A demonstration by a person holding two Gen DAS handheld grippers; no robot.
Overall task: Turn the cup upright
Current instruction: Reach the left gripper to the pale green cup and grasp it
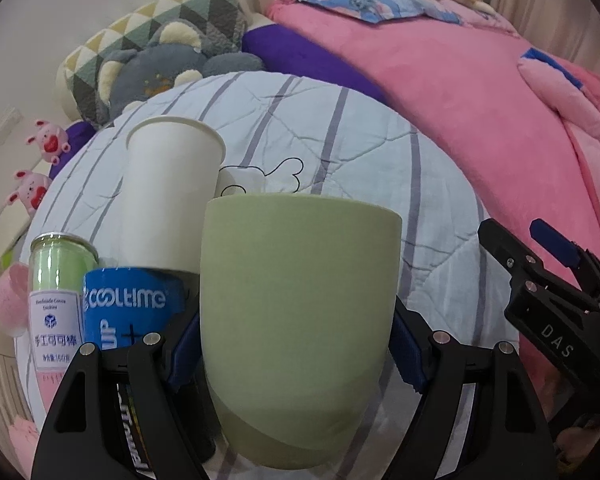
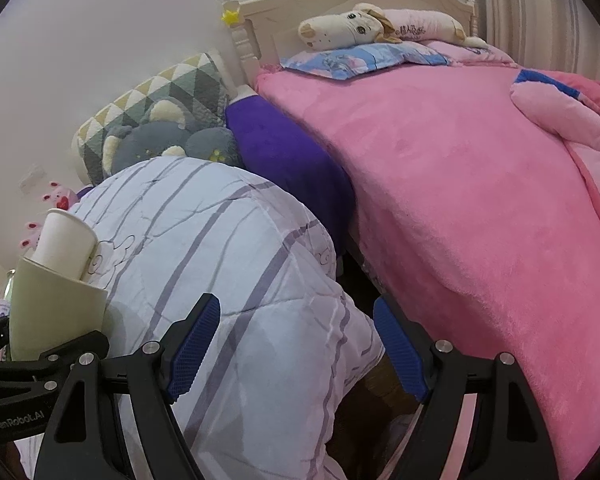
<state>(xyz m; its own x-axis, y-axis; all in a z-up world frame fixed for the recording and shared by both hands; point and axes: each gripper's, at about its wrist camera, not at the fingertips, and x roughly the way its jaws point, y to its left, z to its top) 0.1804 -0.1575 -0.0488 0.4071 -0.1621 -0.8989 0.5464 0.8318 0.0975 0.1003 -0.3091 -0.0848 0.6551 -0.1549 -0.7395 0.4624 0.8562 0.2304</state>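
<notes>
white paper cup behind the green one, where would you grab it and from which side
Grip the white paper cup across its mid wall, below the rolled rim, coming from the right with the empty right gripper. It stands mouth up and tapers downward; the green cup in the left gripper and the cans block its left and front.

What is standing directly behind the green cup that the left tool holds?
Behind the green cup, held by the left tool, stands a white paper cup on the striped quilt. The green cup covers its lower right side, and the blue can covers its base.

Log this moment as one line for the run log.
left gripper: shut on green cup, rim up | right gripper: open, empty | white paper cup: behind
</notes>
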